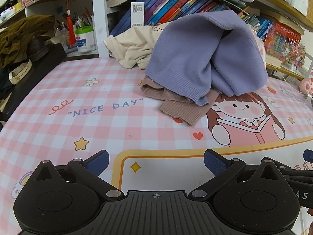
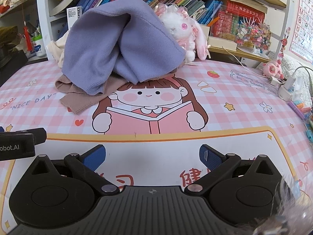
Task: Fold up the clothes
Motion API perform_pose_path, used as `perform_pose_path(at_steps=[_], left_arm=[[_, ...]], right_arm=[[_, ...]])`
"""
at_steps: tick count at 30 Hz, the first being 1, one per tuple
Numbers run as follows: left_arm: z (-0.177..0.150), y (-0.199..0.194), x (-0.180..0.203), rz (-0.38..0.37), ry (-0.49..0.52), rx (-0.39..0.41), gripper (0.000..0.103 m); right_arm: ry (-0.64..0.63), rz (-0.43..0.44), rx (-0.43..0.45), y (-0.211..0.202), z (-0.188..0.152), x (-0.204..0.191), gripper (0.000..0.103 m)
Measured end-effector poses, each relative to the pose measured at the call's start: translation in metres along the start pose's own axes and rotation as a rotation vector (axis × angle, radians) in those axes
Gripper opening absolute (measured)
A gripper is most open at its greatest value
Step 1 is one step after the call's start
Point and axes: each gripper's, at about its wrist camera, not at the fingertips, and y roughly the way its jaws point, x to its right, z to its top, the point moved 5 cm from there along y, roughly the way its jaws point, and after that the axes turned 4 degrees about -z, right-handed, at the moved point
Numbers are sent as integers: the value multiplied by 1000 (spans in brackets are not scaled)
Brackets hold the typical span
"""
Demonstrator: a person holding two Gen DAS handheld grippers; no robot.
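Both the left gripper (image 1: 156,162) and right gripper (image 2: 152,156) hover with fingers apart, near side of the desk mat (image 1: 97,121), the purple sweater (image 1: 197,54) heaped on a brown knit (image 1: 176,105) at the far side

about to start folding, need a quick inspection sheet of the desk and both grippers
surface: pink checked cartoon desk mat, bare at the near side
job's things: lavender knit sweater heaped on tan ribbed knit garment; cream cloth garment behind
clutter: white and pink plush rabbit, small pink plush toy
grippers: left gripper and right gripper open, holding nothing, short of the pile
cables: white charger and cable at right edge
surroundings: bookshelf of colourful books
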Motion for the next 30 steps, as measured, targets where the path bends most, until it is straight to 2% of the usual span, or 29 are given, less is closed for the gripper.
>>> perform_pose_path(at_steps=[14, 21, 30], left_arm=[[0, -4, 6, -28, 15, 14, 103], [-3, 1, 1, -42, -14, -38, 103], [-3, -5, -2, -17, -22, -22, 103]], right_arm=[[-8, 6, 2, 0, 1, -1, 103], [-7, 14, 7, -2, 1, -3, 103], [-94, -44, 23, -6, 2, -14, 103]])
